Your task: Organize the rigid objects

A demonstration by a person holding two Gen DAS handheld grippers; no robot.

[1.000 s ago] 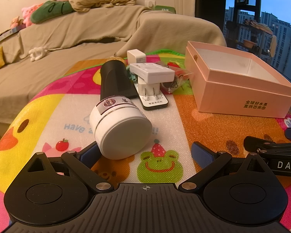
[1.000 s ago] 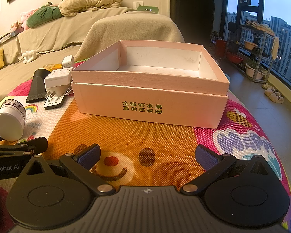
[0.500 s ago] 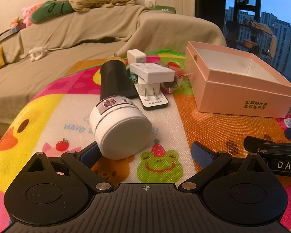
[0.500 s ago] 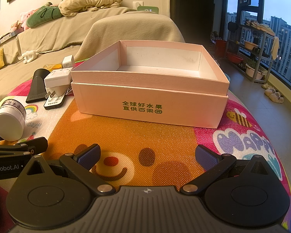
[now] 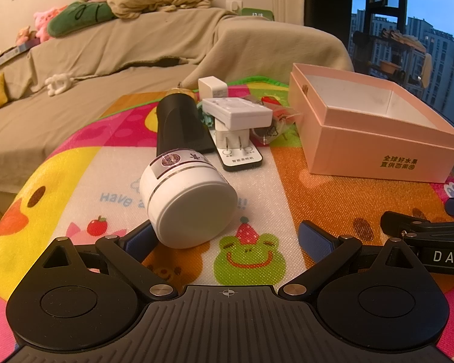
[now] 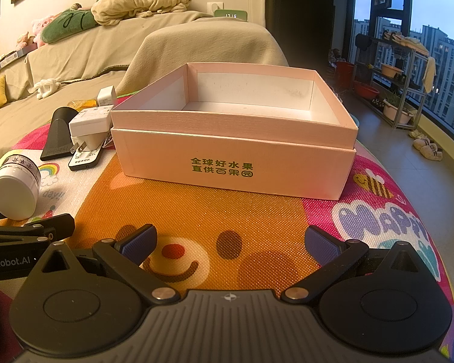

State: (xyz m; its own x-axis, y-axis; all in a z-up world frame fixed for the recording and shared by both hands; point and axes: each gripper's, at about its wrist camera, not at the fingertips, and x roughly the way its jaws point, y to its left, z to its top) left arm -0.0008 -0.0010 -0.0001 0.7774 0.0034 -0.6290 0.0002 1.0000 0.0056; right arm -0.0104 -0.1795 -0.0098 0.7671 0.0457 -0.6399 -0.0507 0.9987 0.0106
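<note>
While I compare w/ the views from a sec ago, nothing has shifted: both claws sit where they were, so no item has been picked up and the sorting hasn't begun, I'd judge.

My left gripper (image 5: 224,236) is spread wide, low over the cartoon play mat (image 5: 75,181). A white jar (image 5: 187,202) lies on its side w/ its round end toward me; it sits between the pads (image 5: 314,237), close to or touching the left one, not pinched. Behind the jar: a black nozzle-shaped piece (image 5: 178,124), a white plug adapter (image 5: 236,118) resting on a remote (image 5: 242,155), a small white charger cube (image 5: 212,89), plus crinkly wrappers I can't ID.

My right gripper (image 6: 230,243) is also spread wide, holding nothing, aimed at the pink cardboard box (image 6: 233,163). That box is open-topped; the part of its white interior I can see is bare. It stands just right of the clutter, near the remote.
</note>
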